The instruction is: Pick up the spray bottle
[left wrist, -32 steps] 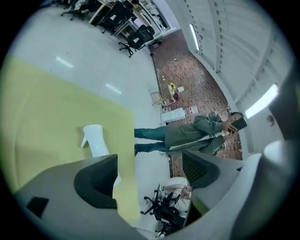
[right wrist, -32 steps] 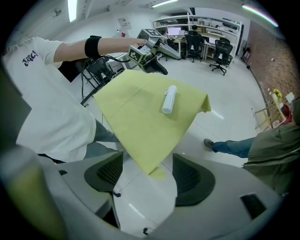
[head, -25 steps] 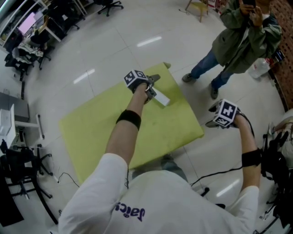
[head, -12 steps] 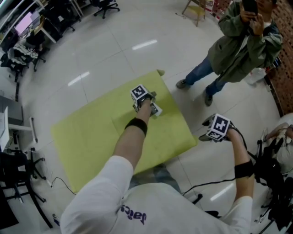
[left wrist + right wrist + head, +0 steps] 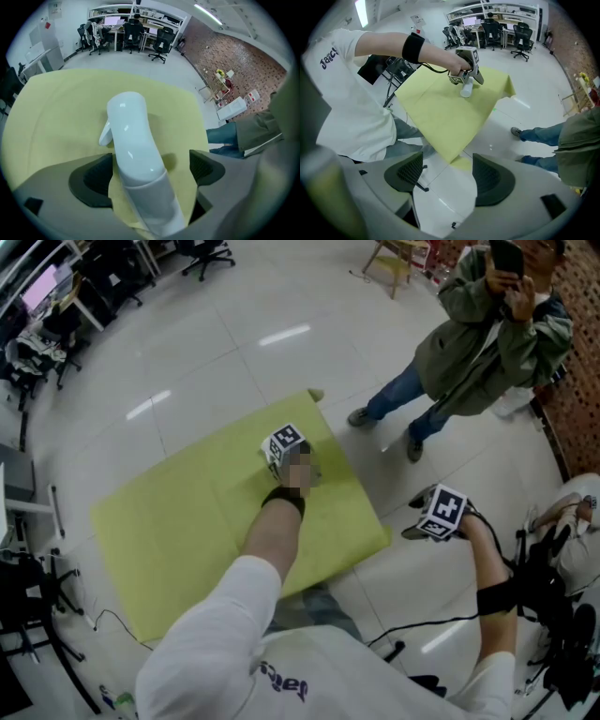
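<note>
Left gripper view shows the left tongs set astride the white spray bottle. Their jaws have just been narrowing but are not yet clamped: the left pad is close against the bottle's side, and the right pad stands clear of it. The bottle seems to lie on the yellow-covered worktop, with its spray head pointing away and its trigger to the left. The step in hand looks like the grasp itself. The next move calls for closing fully on the neck below the head, then lifting straight up. The right tongs hang open and empty over the floor beside the worktop's edge. The bottle is the only container in view, and its opaque wall hides whether it holds liquid.
</note>
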The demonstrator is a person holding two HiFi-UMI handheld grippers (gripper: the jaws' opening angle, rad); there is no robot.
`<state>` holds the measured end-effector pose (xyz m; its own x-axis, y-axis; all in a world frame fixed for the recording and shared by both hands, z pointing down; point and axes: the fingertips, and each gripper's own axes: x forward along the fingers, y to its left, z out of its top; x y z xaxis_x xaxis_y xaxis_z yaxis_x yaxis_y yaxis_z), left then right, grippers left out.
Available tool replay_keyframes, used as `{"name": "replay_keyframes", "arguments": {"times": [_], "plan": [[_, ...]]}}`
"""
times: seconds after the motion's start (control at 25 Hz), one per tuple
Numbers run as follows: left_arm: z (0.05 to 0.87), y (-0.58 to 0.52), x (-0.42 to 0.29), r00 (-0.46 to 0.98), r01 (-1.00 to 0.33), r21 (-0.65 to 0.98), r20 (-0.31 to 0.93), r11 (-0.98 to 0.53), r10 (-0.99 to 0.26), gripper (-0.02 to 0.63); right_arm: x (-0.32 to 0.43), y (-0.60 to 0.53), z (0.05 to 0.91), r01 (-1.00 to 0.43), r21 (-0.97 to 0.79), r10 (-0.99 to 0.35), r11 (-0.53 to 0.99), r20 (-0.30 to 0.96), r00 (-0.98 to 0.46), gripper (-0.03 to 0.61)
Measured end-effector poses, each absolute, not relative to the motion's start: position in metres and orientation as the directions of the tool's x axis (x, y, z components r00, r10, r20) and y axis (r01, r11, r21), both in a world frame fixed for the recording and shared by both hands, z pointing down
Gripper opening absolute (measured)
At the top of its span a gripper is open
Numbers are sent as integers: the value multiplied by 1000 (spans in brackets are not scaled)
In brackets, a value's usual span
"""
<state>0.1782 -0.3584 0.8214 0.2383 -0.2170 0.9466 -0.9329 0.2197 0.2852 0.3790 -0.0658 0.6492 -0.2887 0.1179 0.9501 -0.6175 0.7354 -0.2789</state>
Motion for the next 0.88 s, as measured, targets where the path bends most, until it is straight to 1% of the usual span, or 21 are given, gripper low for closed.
{"name": "replay_keyframes", "arguments": {"times": [0.04, 0.08, 0.16, 0.2, 0.32, 0.44, 0.56, 0.72, 0.88], "plan": [[823, -359, 174, 210, -941, 258, 953, 219, -216, 525, 379, -65, 647, -619, -276, 115, 736, 951, -287, 342], [824, -359, 169, 178, -950, 224, 961, 220, -213, 501, 380, -65, 644, -620, -272, 113, 736, 952, -284, 342], [825, -357, 157, 123, -964, 165, 972, 208, -199, 322, 383, -65, 639, -621, -265, 108, 738, 954, -279, 342], [825, -356, 155, 123, -970, 158, 975, 186, -188, 287, 384, -65, 638, -619, -264, 107, 739, 954, -280, 342], [821, -352, 163, 202, -971, 219, 967, 99, -157, 278, 387, -63, 639, -611, -268, 109, 745, 953, -284, 342], [808, -358, 173, 270, -959, 281, 945, 38, -182, 278, 385, -65, 641, -605, -262, 110, 752, 955, -276, 342], [786, -367, 178, 292, -956, 286, 928, -62, -229, 278, 372, -70, 640, -590, -255, 110, 766, 956, -271, 342], [760, -395, 180, 305, -949, 256, 888, -182, -345, 277, 355, -78, 638, -555, -242, 112, 796, 960, -259, 342], [728, -398, 182, 384, -916, 294, 842, -273, -378, 276, 339, -89, 631, -533, -227, 102, 815, 962, -253, 342]]}}
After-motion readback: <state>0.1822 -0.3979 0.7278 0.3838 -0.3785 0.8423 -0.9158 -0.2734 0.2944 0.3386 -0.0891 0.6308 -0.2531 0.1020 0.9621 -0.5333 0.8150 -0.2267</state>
